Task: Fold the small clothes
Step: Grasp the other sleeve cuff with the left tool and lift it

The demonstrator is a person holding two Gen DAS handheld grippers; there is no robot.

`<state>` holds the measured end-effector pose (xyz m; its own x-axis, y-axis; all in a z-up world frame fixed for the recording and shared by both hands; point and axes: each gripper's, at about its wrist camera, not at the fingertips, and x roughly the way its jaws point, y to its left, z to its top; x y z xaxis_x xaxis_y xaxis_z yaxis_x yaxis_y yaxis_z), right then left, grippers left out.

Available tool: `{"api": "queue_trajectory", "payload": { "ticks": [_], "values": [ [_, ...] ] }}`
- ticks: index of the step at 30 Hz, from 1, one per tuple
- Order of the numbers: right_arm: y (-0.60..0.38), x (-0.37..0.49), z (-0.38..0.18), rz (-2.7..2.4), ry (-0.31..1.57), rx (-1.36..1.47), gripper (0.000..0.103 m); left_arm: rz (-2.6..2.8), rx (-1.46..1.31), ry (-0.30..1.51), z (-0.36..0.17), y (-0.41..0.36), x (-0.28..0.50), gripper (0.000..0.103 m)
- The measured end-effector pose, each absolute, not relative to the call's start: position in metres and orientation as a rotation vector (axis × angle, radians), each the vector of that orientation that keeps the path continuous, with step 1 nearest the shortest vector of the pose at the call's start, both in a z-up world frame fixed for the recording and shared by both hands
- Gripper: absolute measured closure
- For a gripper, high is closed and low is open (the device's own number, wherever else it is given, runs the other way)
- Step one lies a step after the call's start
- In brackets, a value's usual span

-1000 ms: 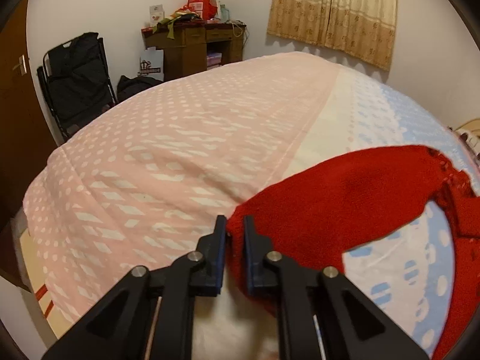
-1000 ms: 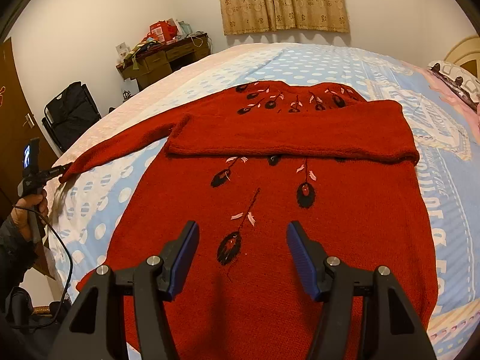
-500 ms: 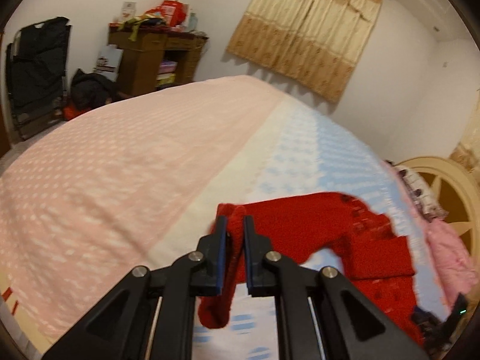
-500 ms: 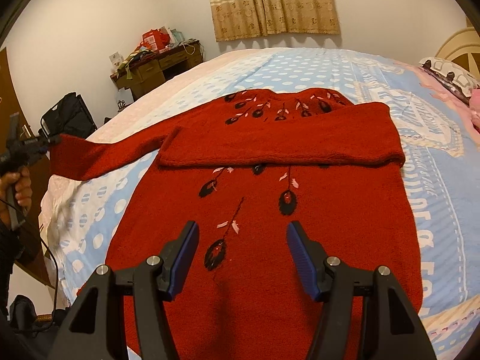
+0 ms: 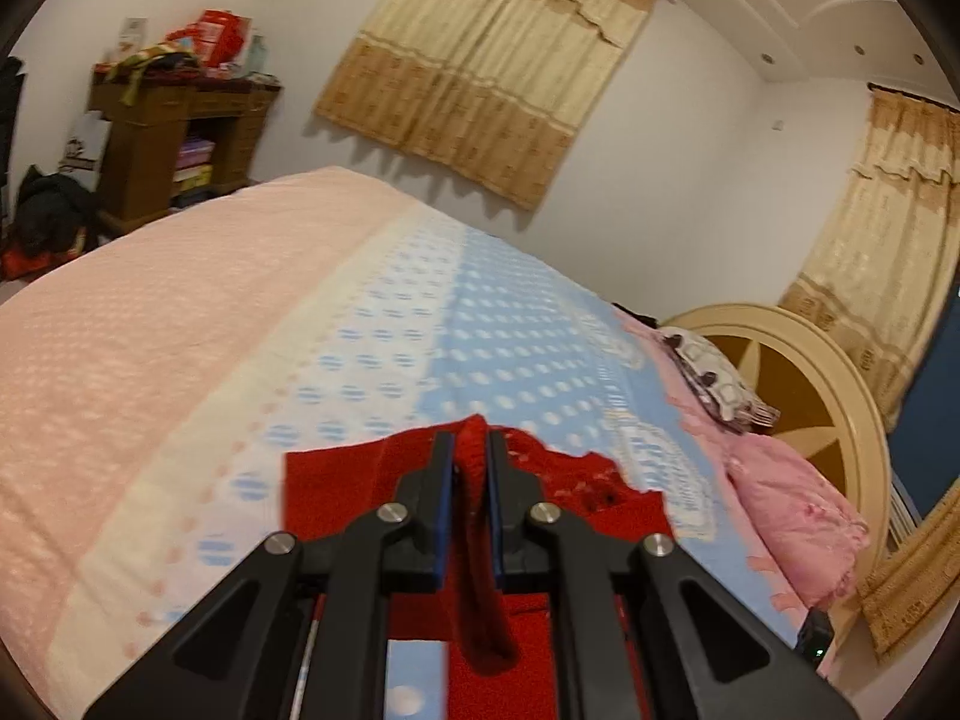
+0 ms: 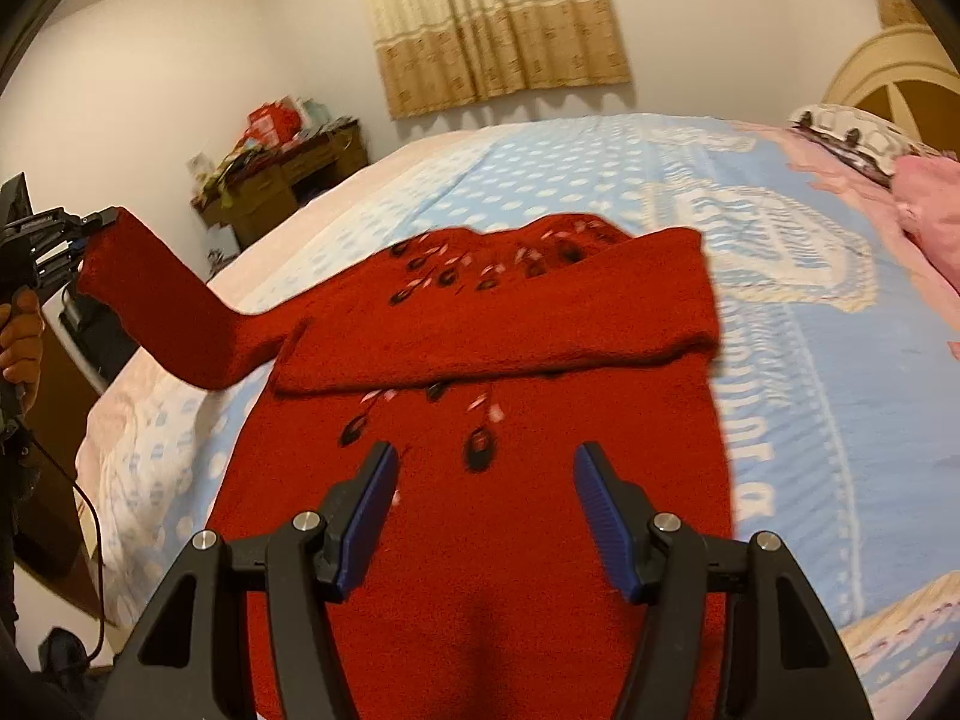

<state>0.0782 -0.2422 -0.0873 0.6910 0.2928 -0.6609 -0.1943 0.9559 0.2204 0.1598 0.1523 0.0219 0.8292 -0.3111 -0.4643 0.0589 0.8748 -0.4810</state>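
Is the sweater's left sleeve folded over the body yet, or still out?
Still out. The left claw holds the left sleeve by its cuff, raised off the bed beside the sweater.

A bed (image 6: 810, 324) with a pink-to-blue dotted cover fills both views. A red sweater (image 6: 510, 528) lies flat at centre frame in the right wrist view; pink bedding (image 5: 786, 516) and a patterned pillow (image 5: 714, 378) sit at right.

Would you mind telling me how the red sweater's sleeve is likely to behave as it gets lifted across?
Probably floppy: the sleeve sags between the left tongs and the sweater body. Its thick fuzzy knit probably won't slip from the shut tongs. It will likely drape rather than crease sharply.
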Motion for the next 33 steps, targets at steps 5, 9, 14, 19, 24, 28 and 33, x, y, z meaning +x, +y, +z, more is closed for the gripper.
{"api": "queue_trajectory", "payload": {
  "ticks": [5,9,14,19,24,28,33],
  "values": [
    [-0.265,0.081,-0.084,0.227,0.756,0.174,0.041,-0.270,-0.460,0.551,0.040,0.117,0.178,0.093],
    [-0.277,0.082,-0.085,0.207,0.759,0.193,0.041,-0.309,-0.441,0.537,0.056,0.089,0.187,0.093],
    [-0.280,0.081,-0.084,0.200,0.757,0.191,0.041,-0.371,-0.412,0.533,0.070,0.048,0.201,0.093],
    [-0.291,0.081,-0.084,0.177,0.758,0.200,0.041,-0.433,-0.386,0.546,0.075,0.008,0.215,0.093],
    [-0.301,0.084,-0.088,0.156,0.772,0.227,0.040,-0.473,-0.362,0.564,0.074,-0.027,0.227,0.093],
    [-0.301,0.086,-0.091,0.163,0.782,0.231,0.040,-0.470,-0.326,0.585,0.066,-0.052,0.238,0.093],
    [-0.300,0.088,-0.098,0.170,0.803,0.241,0.040,-0.452,-0.305,0.639,0.042,-0.079,0.253,0.093]
  ]
}}
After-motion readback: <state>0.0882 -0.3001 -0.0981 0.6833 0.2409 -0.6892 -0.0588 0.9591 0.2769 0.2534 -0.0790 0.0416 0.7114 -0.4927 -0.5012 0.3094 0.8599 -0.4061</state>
